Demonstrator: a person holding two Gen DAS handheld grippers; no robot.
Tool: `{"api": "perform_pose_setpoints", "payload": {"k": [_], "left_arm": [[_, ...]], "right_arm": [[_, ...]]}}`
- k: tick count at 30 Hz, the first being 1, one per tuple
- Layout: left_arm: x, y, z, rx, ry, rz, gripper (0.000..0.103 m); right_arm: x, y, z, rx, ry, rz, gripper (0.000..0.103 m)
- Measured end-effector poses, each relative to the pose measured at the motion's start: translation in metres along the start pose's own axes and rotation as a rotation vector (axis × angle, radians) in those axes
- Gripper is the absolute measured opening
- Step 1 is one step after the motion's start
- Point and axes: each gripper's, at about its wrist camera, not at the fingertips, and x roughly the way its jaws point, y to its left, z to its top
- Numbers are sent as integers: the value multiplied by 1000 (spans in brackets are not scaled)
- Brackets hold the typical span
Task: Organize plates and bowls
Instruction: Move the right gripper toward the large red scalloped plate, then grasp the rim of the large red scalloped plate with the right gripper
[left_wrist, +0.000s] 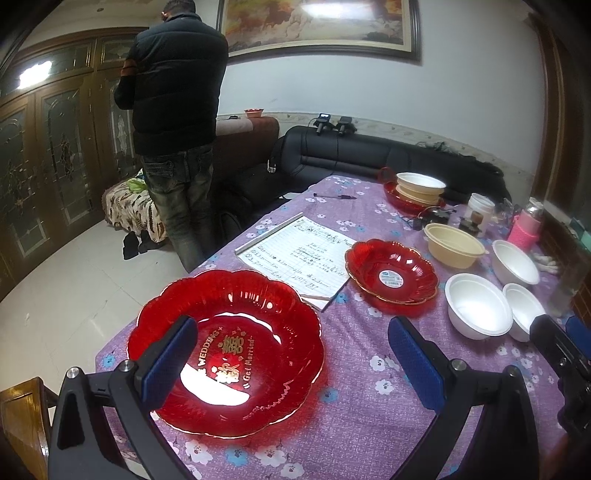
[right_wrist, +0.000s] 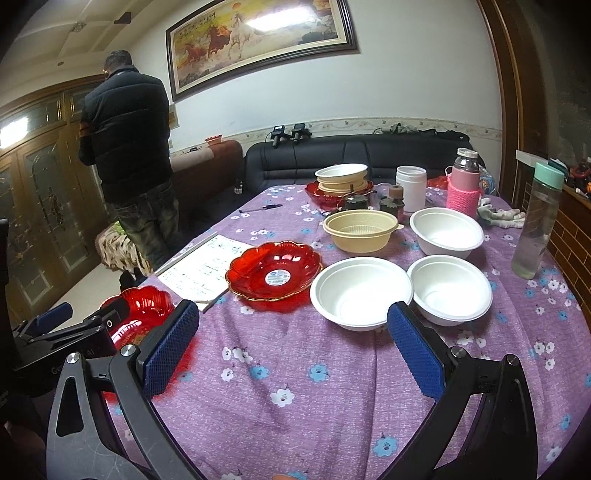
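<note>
A large red scalloped plate (left_wrist: 236, 354) with gold wedding lettering lies at the table's near left corner. My left gripper (left_wrist: 292, 325) hangs open over it, its left finger (left_wrist: 170, 354) above the plate's inside and the right finger past the rim. A smaller red plate (right_wrist: 275, 271) lies mid-table. Three white bowls (right_wrist: 362, 291) (right_wrist: 448, 290) (right_wrist: 445, 230) and a beige bowl (right_wrist: 360, 229) stand to its right. My right gripper (right_wrist: 292, 308) is open above bare cloth, short of the nearest white bowl. At the far end, beige bowls are stacked on a red plate (right_wrist: 341, 181).
A notebook (left_wrist: 295, 254) lies left of the small red plate, with a pen (right_wrist: 262, 208) beyond it. A pink-sleeved bottle (right_wrist: 463, 184), a clear bottle (right_wrist: 535, 221) and a white jar (right_wrist: 410, 188) stand at the far right. A person (left_wrist: 173, 110) stands with their back turned beyond the table's left side.
</note>
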Motion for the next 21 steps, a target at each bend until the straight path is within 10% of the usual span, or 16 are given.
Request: {"api": "perform_pose_setpoints", "payload": {"k": [10, 21], "left_arm": [[1, 25, -4, 16, 41, 19, 103], [-23, 141, -10, -68, -16, 327, 103]], "right_arm": [[15, 10, 4, 5, 52, 51, 103], [40, 25, 3, 89, 108, 165, 103]]}}
